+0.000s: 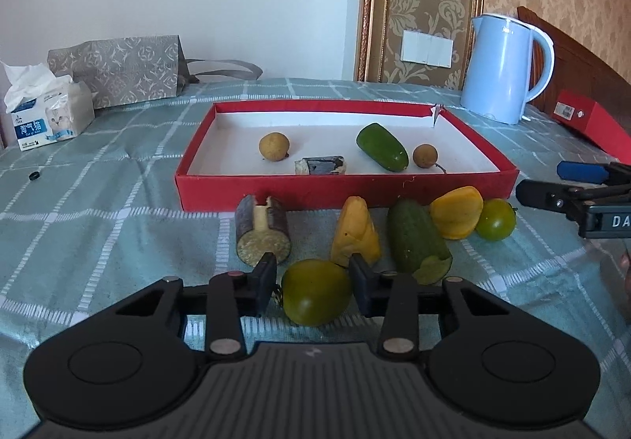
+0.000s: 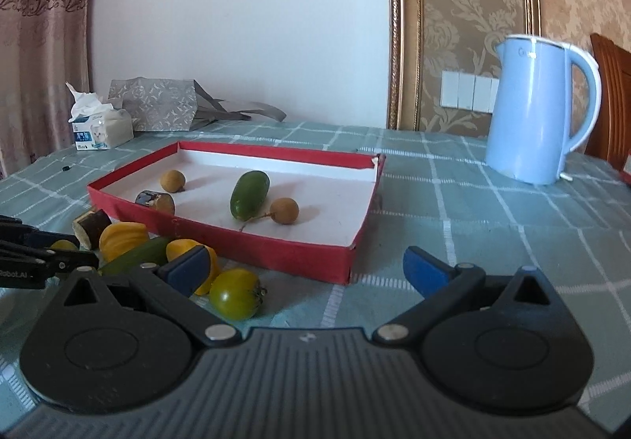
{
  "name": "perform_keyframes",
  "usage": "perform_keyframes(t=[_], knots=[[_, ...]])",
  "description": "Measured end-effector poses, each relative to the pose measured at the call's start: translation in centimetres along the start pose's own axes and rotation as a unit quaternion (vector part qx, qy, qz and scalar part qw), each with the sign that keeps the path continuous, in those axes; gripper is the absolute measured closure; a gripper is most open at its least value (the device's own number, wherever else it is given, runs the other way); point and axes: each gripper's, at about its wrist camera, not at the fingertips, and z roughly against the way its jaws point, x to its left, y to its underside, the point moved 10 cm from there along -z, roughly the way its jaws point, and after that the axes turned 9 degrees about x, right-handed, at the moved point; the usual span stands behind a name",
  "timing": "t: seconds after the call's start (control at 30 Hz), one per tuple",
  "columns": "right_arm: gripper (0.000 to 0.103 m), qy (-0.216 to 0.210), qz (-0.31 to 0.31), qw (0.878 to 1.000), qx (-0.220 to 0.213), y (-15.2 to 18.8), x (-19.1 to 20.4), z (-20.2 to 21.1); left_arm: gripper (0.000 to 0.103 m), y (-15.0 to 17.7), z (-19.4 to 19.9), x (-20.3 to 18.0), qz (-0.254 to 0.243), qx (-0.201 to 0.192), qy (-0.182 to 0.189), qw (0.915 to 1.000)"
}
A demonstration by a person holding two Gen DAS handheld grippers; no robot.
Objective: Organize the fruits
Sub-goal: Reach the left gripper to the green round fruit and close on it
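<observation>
Left gripper (image 1: 312,283) is pinching a green tomato (image 1: 315,291) on the tablecloth; right gripper (image 2: 305,267) is hanging spread, empty. Red box (image 1: 347,185) is holding four pieces; six more are waiting outside.

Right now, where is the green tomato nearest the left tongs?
In the left wrist view, the green tomato sits between the left tongs, just in front of the cut cucumber and yellow fruit piece.

My right gripper (image 2: 303,265) hung wide open above the checked cloth (image 2: 473,210). A green tomato (image 2: 234,294) lay near its left finger, before the red tray (image 2: 252,246).
</observation>
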Motion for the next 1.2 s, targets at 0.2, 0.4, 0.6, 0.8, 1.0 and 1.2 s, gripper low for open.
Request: perform_keyframes(t=[0.2, 0.4, 0.6, 0.8, 1.0, 1.2], knots=[[0.0, -0.01, 0.031, 0.999, 0.016, 0.5, 1.2, -0.4, 0.064, 0.1, -0.4, 0.8, 0.03, 0.01, 0.029, 0.9991], [0.014, -0.023, 0.064, 0.997, 0.045, 1.0, 2.8, -1.1, 0.064, 0.2, -0.4, 0.7, 0.031, 0.01, 0.03, 0.999], [0.036, -0.031, 0.078, 0.994, 0.068, 1.2, 3.6, -2.4, 0.064, 0.1, -0.4, 1.0, 0.039, 0.009, 0.039, 0.9985], [0.047, -0.04, 0.085, 0.993, 0.077, 1.4, 4.0, -3.0, 0.064, 0.1, -0.4, 1.0, 0.039, 0.009, 0.039, 0.9984], [0.068, -0.047, 0.101, 0.99, 0.091, 1.7, 4.7, -3.4, 0.064, 0.1, -0.4, 1.0, 0.039, 0.009, 0.039, 0.9984], [0.069, -0.041, 0.08, 0.992, 0.084, 1.4, 4.0, -3.2, 0.064, 0.1, -0.4, 1.0, 0.039, 0.009, 0.038, 0.9985]])
